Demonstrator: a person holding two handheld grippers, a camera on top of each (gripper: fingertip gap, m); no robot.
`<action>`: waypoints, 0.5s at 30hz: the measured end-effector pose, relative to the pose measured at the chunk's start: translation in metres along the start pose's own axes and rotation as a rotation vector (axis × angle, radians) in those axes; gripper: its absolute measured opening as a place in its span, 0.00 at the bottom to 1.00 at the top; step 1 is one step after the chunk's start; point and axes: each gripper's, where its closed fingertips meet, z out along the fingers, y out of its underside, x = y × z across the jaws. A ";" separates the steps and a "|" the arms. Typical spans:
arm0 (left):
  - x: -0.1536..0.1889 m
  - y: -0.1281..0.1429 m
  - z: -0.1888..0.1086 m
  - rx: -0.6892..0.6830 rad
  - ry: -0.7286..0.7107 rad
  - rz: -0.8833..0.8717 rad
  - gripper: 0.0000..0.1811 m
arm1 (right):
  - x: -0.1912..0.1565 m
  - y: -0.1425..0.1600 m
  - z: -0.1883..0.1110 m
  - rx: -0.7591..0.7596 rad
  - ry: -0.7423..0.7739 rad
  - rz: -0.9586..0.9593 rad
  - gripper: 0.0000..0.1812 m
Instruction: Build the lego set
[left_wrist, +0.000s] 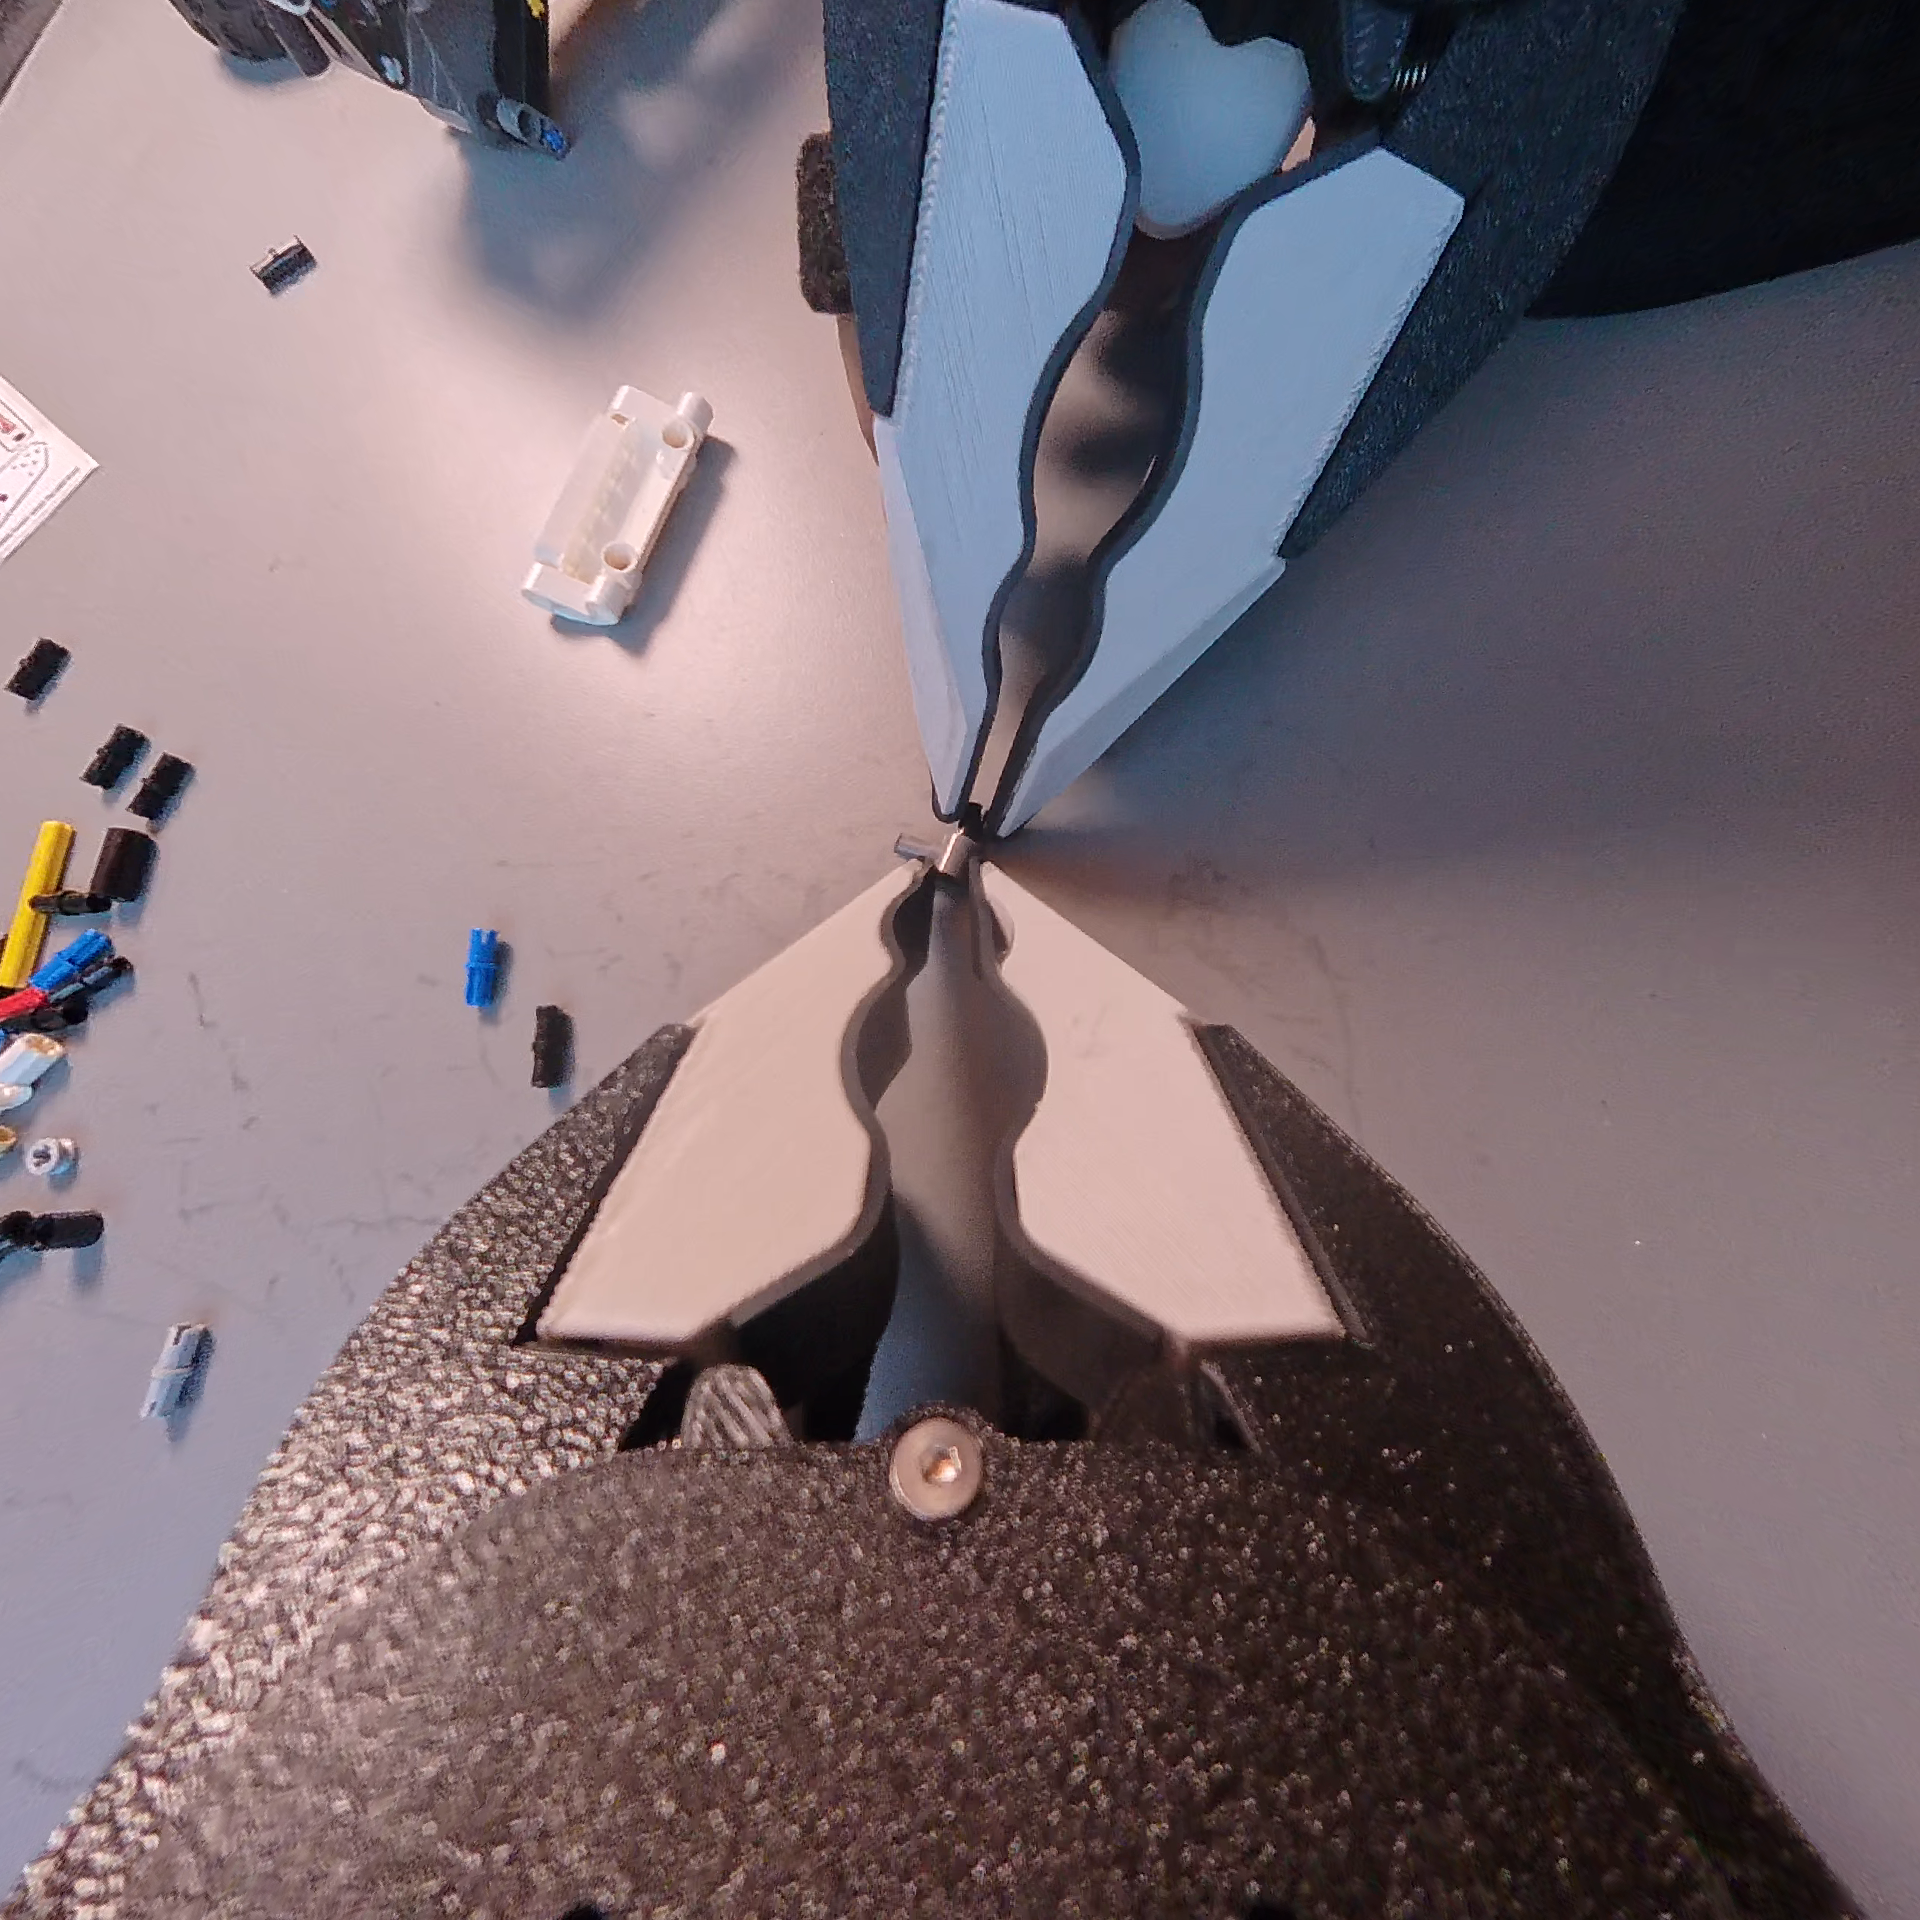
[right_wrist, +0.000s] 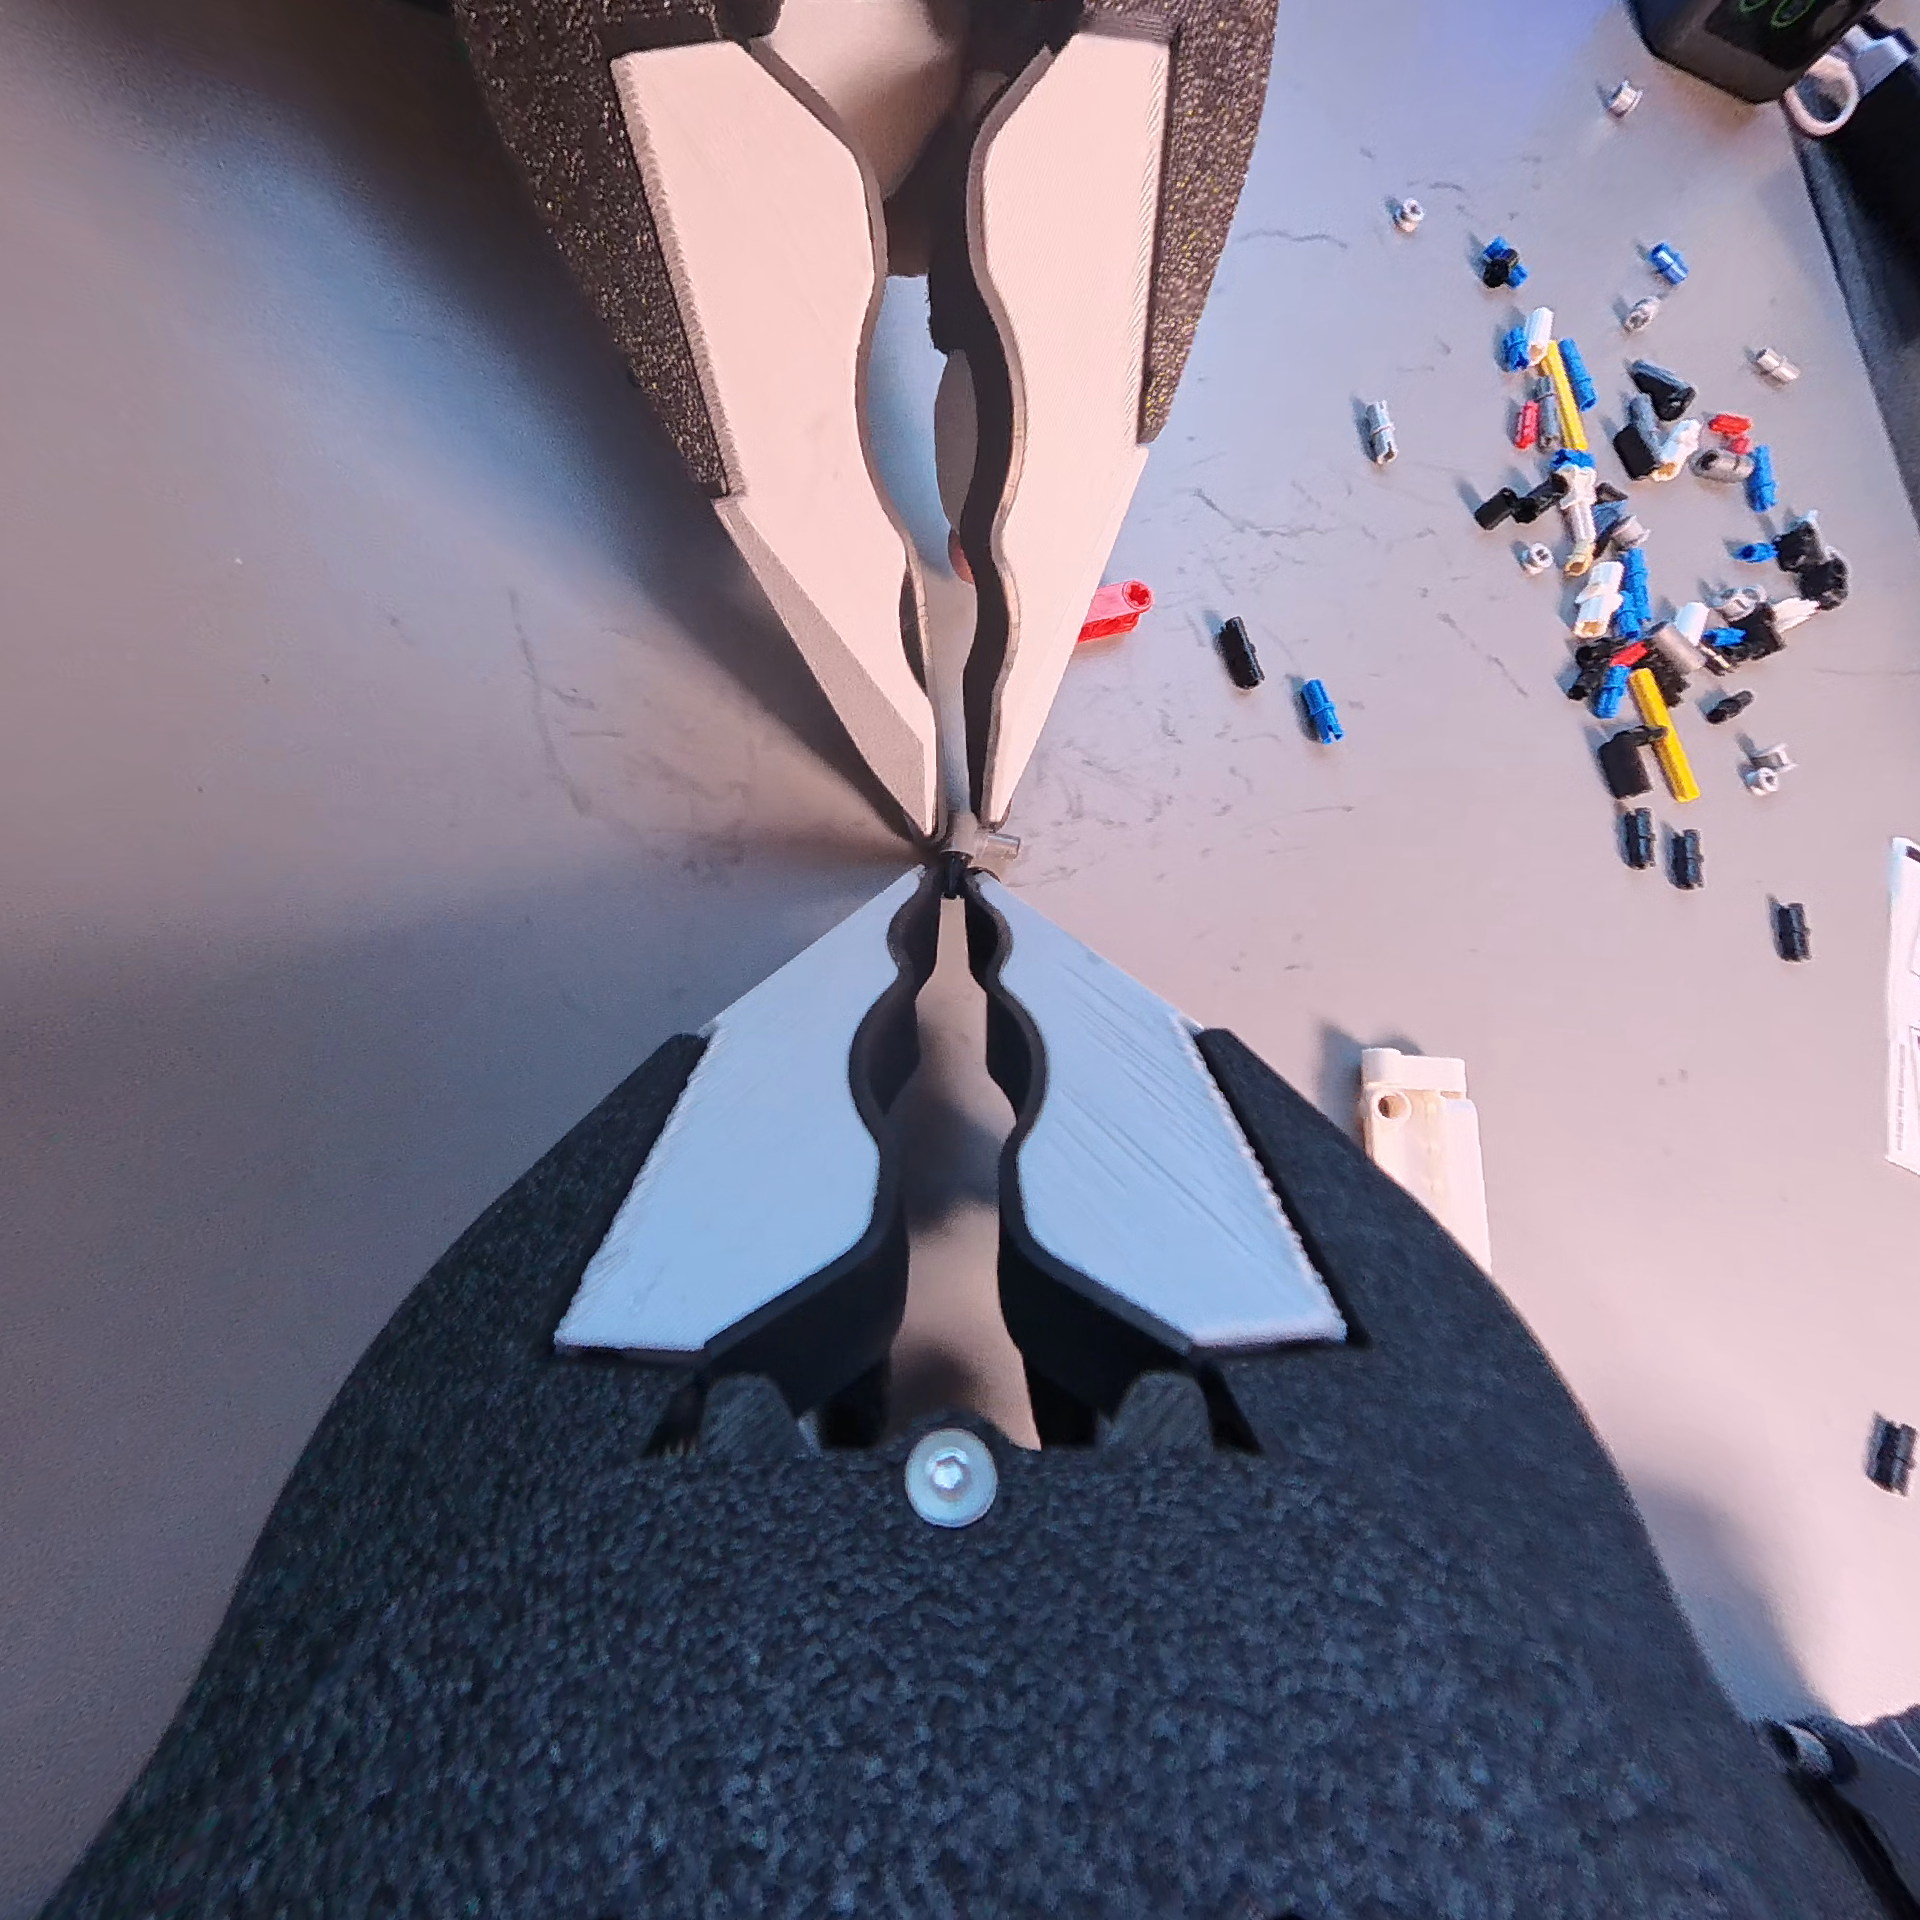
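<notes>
Lego pin pinched between both our grippers, left and right, jaws nearly closed, tip-to-tip mid-tabletop for joining.

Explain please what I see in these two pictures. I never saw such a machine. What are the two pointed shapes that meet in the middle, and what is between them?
There is no robot here. A person holds a pair of tongs in each hand, and a camera sits on each pair, looking forward along its two fingers. In the left wrist view, the left tongs rise from the bottom and the right tongs come down from the top. The right wrist view shows the same meeting from the other side.

The tips meet over a grey table. The left tongs pinch a small grey piece; the right tongs pinch a tiny black piece, pressed against it.

On the table lie a flat white block and a scatter of small coloured pieces.
</notes>
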 end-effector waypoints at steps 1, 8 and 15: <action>0.000 0.000 -0.001 0.003 -0.002 0.001 0.03 | 0.000 0.000 0.000 0.002 0.003 0.002 0.02; -0.006 0.003 -0.005 -0.004 -0.022 -0.001 0.03 | 0.005 -0.002 -0.006 0.020 0.049 0.042 0.10; -0.007 0.009 -0.005 -0.031 -0.026 0.011 0.03 | 0.022 -0.001 -0.014 0.057 0.115 0.094 0.10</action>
